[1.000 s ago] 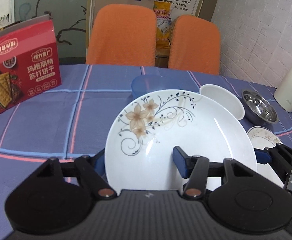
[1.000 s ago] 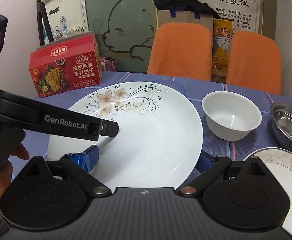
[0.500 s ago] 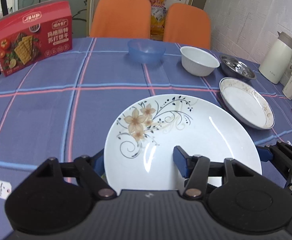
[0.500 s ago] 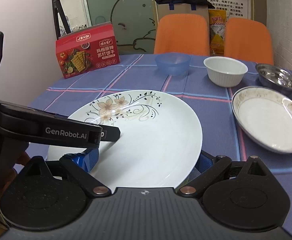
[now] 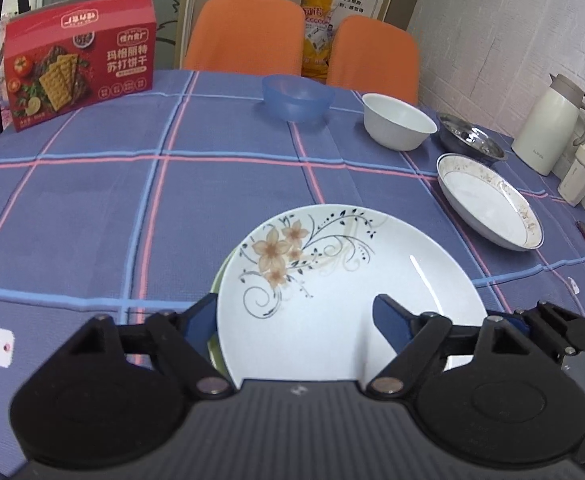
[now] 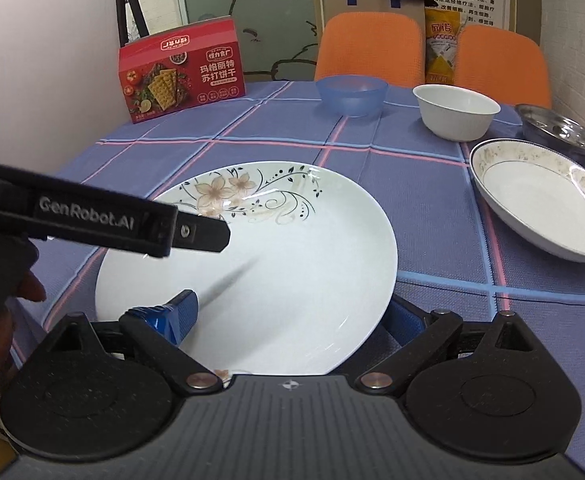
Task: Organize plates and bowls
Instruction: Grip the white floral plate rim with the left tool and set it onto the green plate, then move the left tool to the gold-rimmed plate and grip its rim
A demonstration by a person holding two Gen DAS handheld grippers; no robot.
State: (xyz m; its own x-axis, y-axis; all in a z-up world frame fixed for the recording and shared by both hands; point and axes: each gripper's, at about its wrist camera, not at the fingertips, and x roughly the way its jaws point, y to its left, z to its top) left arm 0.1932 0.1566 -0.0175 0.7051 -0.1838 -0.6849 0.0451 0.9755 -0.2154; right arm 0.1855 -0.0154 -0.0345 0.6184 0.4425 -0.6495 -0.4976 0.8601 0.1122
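Both my grippers pinch the flowered plate by opposite rims. Left gripper: one blue pad under the rim, one on the plate's face. Right gripper: the same hold. Whether the plate rests on the checked tablecloth I cannot tell. Ahead-right of the jaws: gold-rimmed plate, white bowl, steel bowl; straight ahead, blue bowl.

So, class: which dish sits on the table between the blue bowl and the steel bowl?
The white bowl sits between the blue bowl and the steel bowl, seen in both wrist views.
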